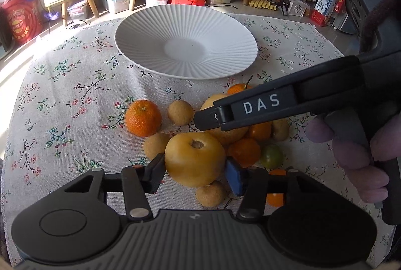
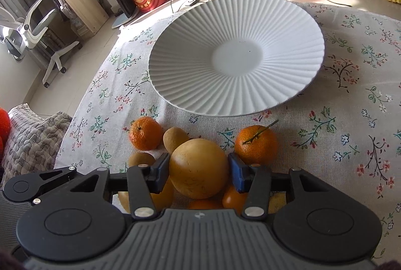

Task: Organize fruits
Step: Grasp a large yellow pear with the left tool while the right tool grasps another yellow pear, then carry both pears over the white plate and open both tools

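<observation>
Gripping, left: your left gripper (image 1: 195,171) has its pads pressed on both sides of a large yellow-orange fruit (image 1: 195,159), stem scar facing up, at the near edge of the pile.
Gripping, right: your right gripper (image 2: 199,171) is clamped the same way on a second yellow-orange fruit (image 2: 199,168), a smooth round one.
Right tool from the left camera: it reaches in from the right, lettered "DAS", with your right hand (image 1: 351,159) wrapped on its handle.
Pile: fruit is heaped on the floral tablecloth (image 1: 62,107), just in front of the plate.
Around the pile: you have a mandarin (image 1: 143,117) at its left edge, a stemmed mandarin (image 2: 257,144) near the plate, small brown fruits (image 1: 180,112) between them, and a green fruit (image 1: 272,156) to the right.
Plate: your white ribbed plate (image 2: 200,84) sits beyond the pile and holds no fruit.
</observation>
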A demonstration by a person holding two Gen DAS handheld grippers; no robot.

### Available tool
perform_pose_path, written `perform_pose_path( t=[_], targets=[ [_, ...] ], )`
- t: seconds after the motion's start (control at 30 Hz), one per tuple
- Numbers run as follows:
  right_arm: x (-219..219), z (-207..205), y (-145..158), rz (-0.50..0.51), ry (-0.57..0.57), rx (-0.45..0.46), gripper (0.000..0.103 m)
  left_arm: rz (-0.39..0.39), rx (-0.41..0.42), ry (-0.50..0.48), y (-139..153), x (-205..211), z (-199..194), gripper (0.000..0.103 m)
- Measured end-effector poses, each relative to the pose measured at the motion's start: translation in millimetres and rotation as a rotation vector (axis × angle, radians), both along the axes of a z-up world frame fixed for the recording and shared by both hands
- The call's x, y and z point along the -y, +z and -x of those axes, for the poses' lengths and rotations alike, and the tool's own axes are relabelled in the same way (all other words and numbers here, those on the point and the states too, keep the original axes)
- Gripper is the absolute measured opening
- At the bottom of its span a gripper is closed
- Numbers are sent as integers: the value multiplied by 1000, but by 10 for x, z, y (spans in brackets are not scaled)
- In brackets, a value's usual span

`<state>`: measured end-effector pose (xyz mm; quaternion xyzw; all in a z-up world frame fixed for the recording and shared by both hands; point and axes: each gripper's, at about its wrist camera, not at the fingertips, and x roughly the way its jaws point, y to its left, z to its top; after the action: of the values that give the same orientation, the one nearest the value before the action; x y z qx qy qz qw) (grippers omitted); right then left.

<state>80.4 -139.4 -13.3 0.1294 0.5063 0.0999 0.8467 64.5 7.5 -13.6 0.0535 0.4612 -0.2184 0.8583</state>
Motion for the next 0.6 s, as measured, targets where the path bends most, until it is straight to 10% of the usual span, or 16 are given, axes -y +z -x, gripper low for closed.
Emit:
perform_pose_path(
  t=[0.6],
  targets=[
    [227,7,250,-85,-98,26,46,73,58,15,243,-23,-10,42]
  ],
)
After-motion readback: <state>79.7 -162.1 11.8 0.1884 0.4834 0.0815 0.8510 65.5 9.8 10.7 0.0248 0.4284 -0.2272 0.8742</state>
